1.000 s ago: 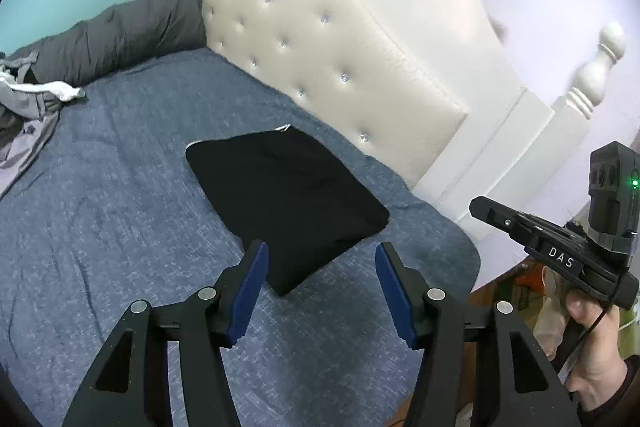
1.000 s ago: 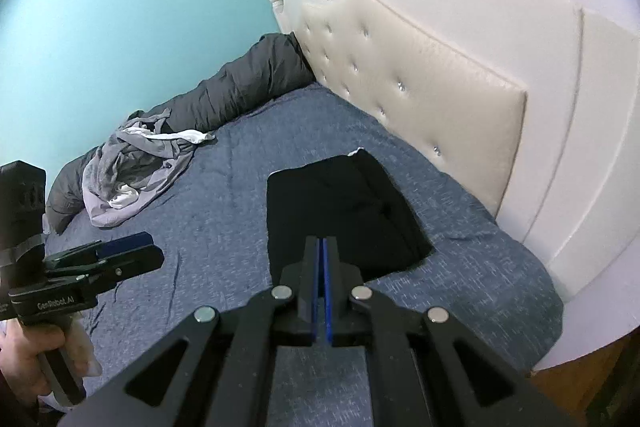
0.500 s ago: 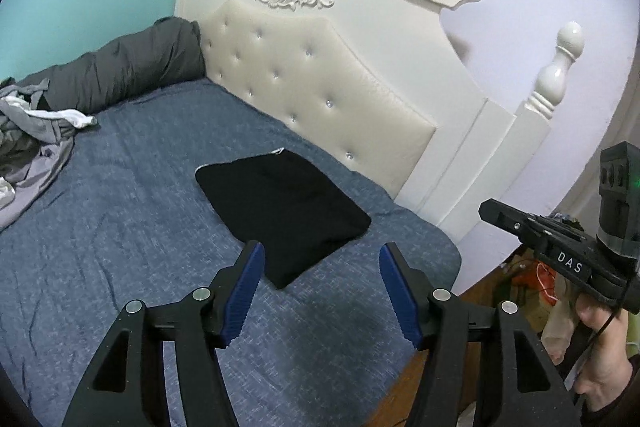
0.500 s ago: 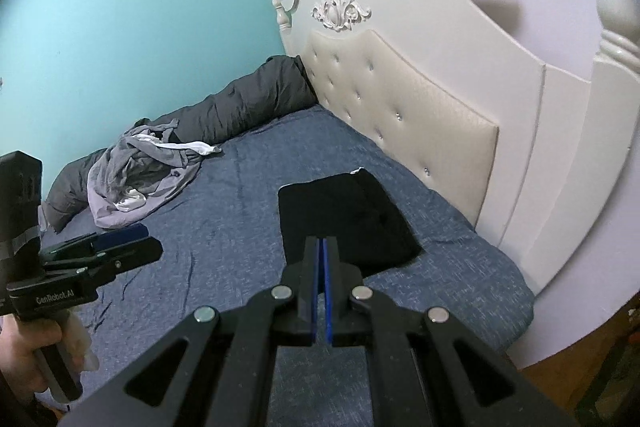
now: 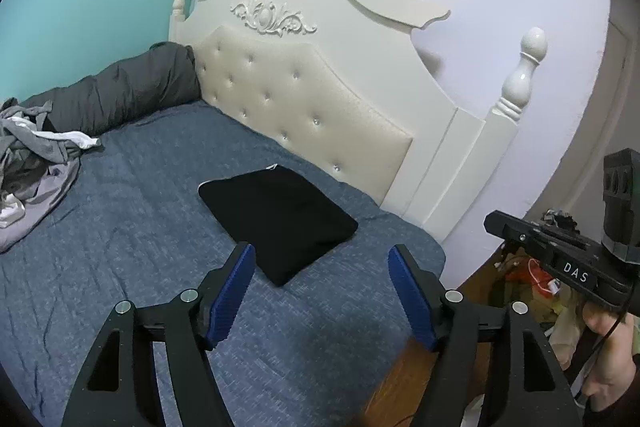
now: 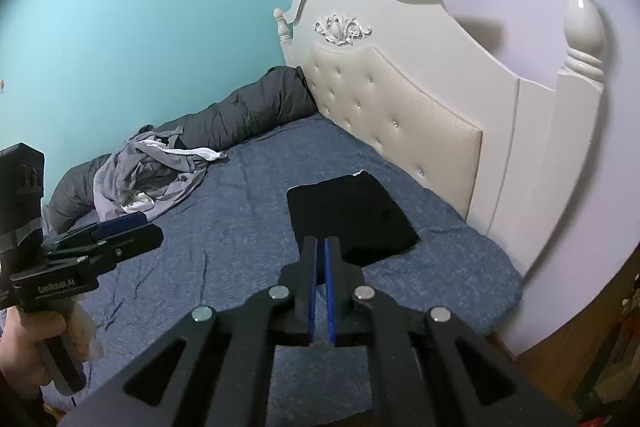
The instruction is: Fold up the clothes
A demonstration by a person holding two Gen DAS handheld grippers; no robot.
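The folded black garment (image 5: 280, 217) lies flat on the blue bedspread (image 5: 120, 247), near the cream headboard (image 5: 304, 115). The left gripper (image 5: 320, 291) hovers above the bed, jaws spread wide and empty. The right gripper (image 6: 320, 283) has its jaws pressed together on nothing. A grey clothes pile (image 6: 152, 171) sits at ten o'clock from the garment, well apart
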